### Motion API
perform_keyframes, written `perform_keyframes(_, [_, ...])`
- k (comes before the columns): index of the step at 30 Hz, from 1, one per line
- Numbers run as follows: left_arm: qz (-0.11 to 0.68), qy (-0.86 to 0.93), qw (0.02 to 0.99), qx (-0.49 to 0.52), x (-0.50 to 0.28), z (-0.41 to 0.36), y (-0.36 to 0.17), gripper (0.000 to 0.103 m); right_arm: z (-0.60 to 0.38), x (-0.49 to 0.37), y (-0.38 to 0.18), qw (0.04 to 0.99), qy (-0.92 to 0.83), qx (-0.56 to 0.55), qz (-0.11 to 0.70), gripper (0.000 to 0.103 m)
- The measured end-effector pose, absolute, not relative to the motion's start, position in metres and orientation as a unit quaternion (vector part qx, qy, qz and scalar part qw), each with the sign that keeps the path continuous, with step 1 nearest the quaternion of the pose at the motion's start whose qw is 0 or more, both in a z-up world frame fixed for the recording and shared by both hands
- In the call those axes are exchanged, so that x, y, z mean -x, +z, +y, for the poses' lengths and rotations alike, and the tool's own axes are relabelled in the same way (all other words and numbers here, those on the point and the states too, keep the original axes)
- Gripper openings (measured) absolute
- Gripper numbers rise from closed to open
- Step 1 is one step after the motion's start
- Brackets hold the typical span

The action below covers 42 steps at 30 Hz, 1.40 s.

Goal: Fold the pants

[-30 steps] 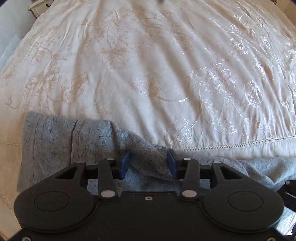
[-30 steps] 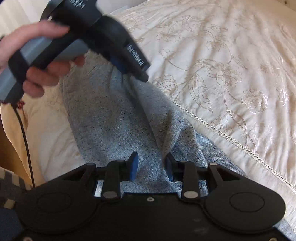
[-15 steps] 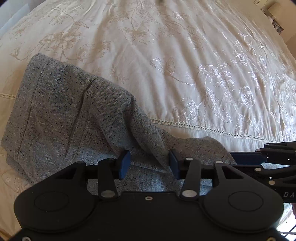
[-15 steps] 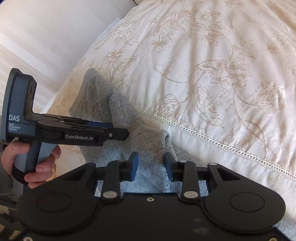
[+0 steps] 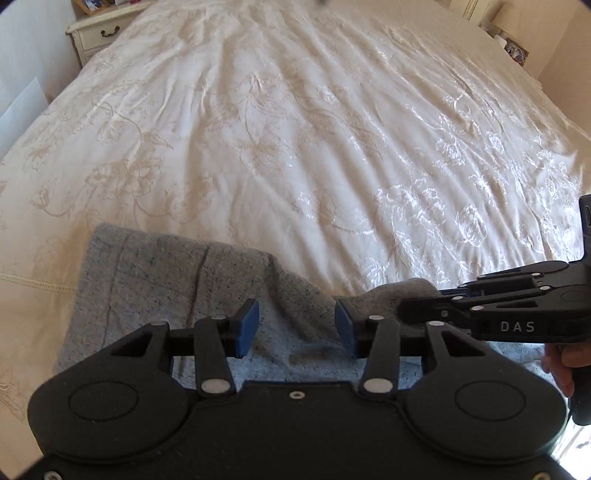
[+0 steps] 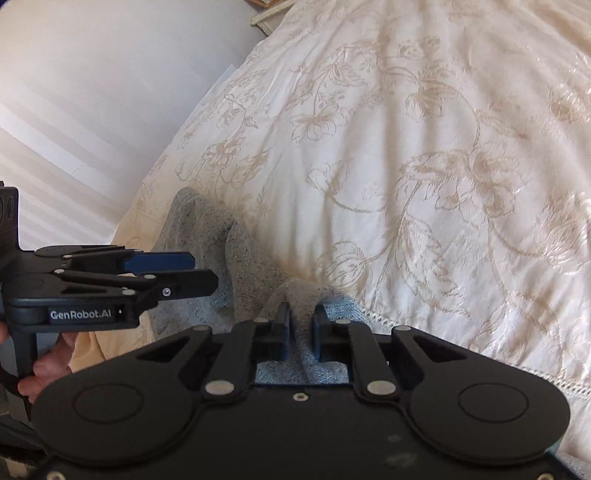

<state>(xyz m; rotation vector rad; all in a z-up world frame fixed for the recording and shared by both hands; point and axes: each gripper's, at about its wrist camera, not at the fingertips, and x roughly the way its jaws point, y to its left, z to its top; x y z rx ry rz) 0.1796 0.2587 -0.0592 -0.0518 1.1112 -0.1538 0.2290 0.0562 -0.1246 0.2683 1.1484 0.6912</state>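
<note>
The grey pants [image 5: 155, 280] are lying bunched at the near edge of a bed, on a cream bedspread [image 5: 295, 147] with a flower pattern, and a raised ridge of the cloth is running across between the two tools. The left hand-held gripper [image 5: 297, 328] is hovering over the pants with its blue pads [image 5: 248, 326] standing well apart; cloth is lying below and between them, but the pads are not pressing on it. The right hand-held gripper [image 6: 301, 326] is closing, its jaws standing narrow around a pinched fold of the grey cloth, which is sticking up between the pads. Each tool is showing in the other's view from the side (the right one marked "DAS", the left one "GenRobot.AI"), with a person's fingers [image 6: 44, 369] curling around the left handle. A pale bedside cabinet [image 5: 99, 35] is standing at the far left corner of the bed
</note>
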Motion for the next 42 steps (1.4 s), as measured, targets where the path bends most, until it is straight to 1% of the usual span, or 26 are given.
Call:
perform_keyframes(2, [0.541,-0.037,0.840,0.005,-0.189,0.267,-0.068,0.056,0.055,-0.236,-0.111,0.800,0.311,-0.105,0.502,0.006])
perform_keyframes(4, [0.580,0.004,0.814,-0.041,-0.199,0.271,-0.091,0.055,0.058,-0.248,-0.100,0.821,0.300,-0.084,0.479,0.004])
perform_keyframes(6, [0.619,0.018,0.781,-0.081,-0.200,0.276,-0.120,0.056,0.068,-0.264,-0.097,0.834,0.289,-0.046,0.468,0.003])
perform_keyframes(9, [0.606,0.008,0.791,-0.080,-0.193,0.283,-0.124,0.058,0.084,-0.281,-0.112,0.834,0.279,0.013,0.477,0.003])
perform_keyframes(14, [0.611,0.010,0.788,-0.073,-0.183,0.290,-0.124,0.059,0.089,-0.302,-0.148,0.822,0.250,0.035,0.511,0.003])
perform_keyframes(16, [0.616,0.003,0.782,-0.091,-0.180,0.286,-0.123,0.058,0.092,-0.306,-0.154,0.818,0.244,0.034,0.520,0.003])
perform_keyframes(18, [0.604,-0.007,0.789,-0.108,-0.182,0.280,-0.109,0.053,0.092,-0.308,-0.156,0.818,0.239,0.028,0.523,0.003])
perform_keyframes(21, [0.555,-0.015,0.827,-0.090,-0.201,0.279,-0.082,0.054,0.088,-0.305,-0.157,0.820,0.233,0.012,0.523,0.003])
perform_keyframes(23, [0.540,0.005,0.837,-0.082,-0.223,0.283,-0.079,0.057,0.083,-0.305,-0.158,0.821,0.225,-0.002,0.525,0.003])
perform_keyframes(25, [0.546,0.041,0.832,-0.086,-0.241,0.291,-0.090,0.057,0.080,-0.305,-0.159,0.823,0.211,-0.019,0.527,0.003])
perform_keyframes(28, [0.606,0.107,0.781,-0.108,-0.243,0.316,-0.130,0.056,0.072,-0.310,-0.160,0.827,0.173,-0.040,0.534,0.003])
perform_keyframes(30, [0.607,0.109,0.785,-0.061,-0.219,0.337,-0.140,0.062,0.075,-0.317,-0.166,0.824,0.163,-0.037,0.541,0.002])
perform_keyframes(32, [0.605,0.114,0.786,-0.056,-0.209,0.340,-0.138,0.064,0.079,-0.322,-0.170,0.822,0.161,-0.029,0.545,0.003])
perform_keyframes(34, [0.603,0.114,0.787,-0.061,-0.206,0.339,-0.135,0.064,0.080,-0.322,-0.170,0.821,0.162,-0.032,0.547,0.006])
perform_keyframes(35, [0.604,0.110,0.786,-0.070,-0.206,0.337,-0.132,0.063,0.079,-0.320,-0.166,0.822,0.166,-0.032,0.544,0.007])
perform_keyframes(37, [0.598,0.102,0.792,-0.075,-0.205,0.334,-0.122,0.056,0.077,-0.309,-0.149,0.839,0.166,-0.021,0.519,0.017])
perform_keyframes(39, [0.577,0.092,0.808,-0.076,-0.204,0.329,-0.101,0.054,0.075,-0.290,-0.127,0.865,0.164,-0.006,0.474,0.020])
perform_keyframes(42, [0.543,0.072,0.833,-0.080,-0.214,0.317,-0.087,0.055,0.082,-0.262,-0.107,0.874,0.197,-0.006,0.444,0.020])
